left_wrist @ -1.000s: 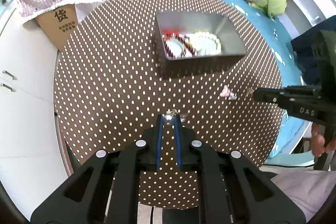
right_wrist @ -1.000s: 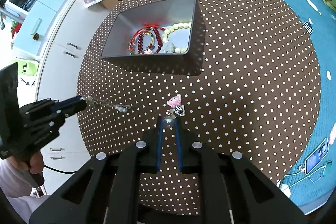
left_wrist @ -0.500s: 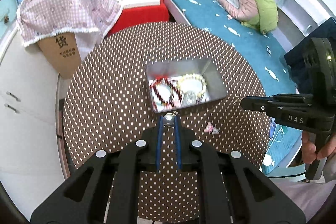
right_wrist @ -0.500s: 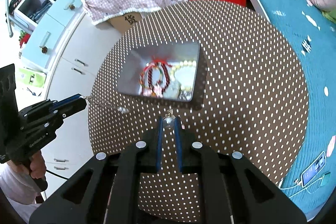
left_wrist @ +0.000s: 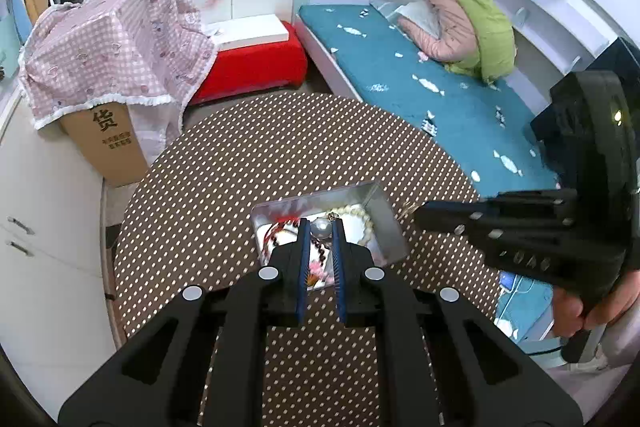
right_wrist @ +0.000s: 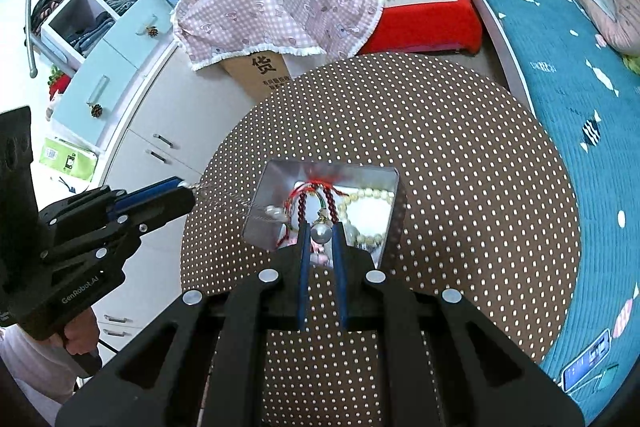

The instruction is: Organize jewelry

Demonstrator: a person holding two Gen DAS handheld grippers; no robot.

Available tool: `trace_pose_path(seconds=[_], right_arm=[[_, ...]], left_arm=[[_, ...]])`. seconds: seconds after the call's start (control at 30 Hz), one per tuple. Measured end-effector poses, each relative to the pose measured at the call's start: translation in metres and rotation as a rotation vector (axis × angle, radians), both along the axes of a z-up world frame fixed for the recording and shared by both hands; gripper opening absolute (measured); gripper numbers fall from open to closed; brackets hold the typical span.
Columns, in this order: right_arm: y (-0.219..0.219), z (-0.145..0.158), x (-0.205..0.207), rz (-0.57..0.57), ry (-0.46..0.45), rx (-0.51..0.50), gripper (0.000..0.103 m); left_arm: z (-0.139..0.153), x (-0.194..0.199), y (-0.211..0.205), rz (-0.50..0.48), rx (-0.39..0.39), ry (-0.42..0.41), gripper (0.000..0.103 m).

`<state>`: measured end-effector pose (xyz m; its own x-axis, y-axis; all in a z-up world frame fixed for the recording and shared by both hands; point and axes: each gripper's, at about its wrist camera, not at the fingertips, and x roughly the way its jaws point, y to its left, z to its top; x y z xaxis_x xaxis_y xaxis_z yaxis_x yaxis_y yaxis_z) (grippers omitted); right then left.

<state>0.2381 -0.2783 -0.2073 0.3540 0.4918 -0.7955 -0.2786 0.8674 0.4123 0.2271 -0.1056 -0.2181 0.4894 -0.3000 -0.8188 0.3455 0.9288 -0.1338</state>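
A silver tin [left_wrist: 386, 223] [right_wrist: 276, 179] stands on the round brown polka-dot table [left_wrist: 224, 163] [right_wrist: 480, 187]. It holds a red bead bracelet [right_wrist: 304, 201], a cream bead bracelet [right_wrist: 372, 195] and a pink charm [left_wrist: 318, 269]. My left gripper [left_wrist: 321, 227] is shut on a pearl earring [left_wrist: 321, 228], raised over the tin; its thin chain [right_wrist: 228, 199] hangs into the tin. My right gripper [right_wrist: 321, 233] is shut on a second pearl earring [right_wrist: 321, 233], also above the tin.
A cardboard box under a pink checked cloth [left_wrist: 108, 39] [right_wrist: 280, 3] stands beyond the table. A red bench [left_wrist: 256, 63], a bed with a teal cover [left_wrist: 420, 83] and white cabinets [right_wrist: 160, 131] surround the table. A phone [right_wrist: 588, 355] lies on the bed.
Both grippers have risen and moved over the tin with their pearl earrings. The tin now appears smaller and right under the fingertips. The pink charm now shows inside the tin.
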Motion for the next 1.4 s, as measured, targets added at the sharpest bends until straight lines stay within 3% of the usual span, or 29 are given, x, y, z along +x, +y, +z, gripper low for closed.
trace_pose_path(seconds=[0.43, 0.47, 0.53, 0.67, 1.0, 1.13, 1.4], right_arm=[[0.013, -0.02, 0.019, 0.051, 0.069, 0.0, 0.01], [0.015, -0.022, 0.019, 0.057, 0.076, 0.003, 0.01], [0.015, -0.023, 0.02, 0.054, 0.081, -0.004, 0.013], [0.013, -0.025, 0.024, 0.044, 0.096, 0.004, 0.014], [0.01, -0.027, 0.023, 0.035, 0.111, -0.001, 0.021], [0.005, -0.031, 0.016, 0.016, 0.123, -0.017, 0.03], [-0.008, -0.055, -0.011, 0.001, 0.194, -0.07, 0.038]], left_arm=[[-0.026, 0.029, -0.015, 0.003, 0.008, 0.066, 0.012], [-0.028, 0.032, -0.014, 0.008, 0.016, 0.075, 0.013], [-0.035, 0.034, -0.013, 0.019, 0.031, 0.096, 0.029], [-0.043, 0.034, -0.007, 0.041, 0.036, 0.12, 0.032], [-0.049, 0.026, 0.005, 0.076, 0.038, 0.148, 0.037], [-0.051, 0.014, 0.008, 0.069, 0.022, 0.16, 0.039], [-0.078, -0.02, 0.007, 0.035, 0.004, 0.246, 0.046]])
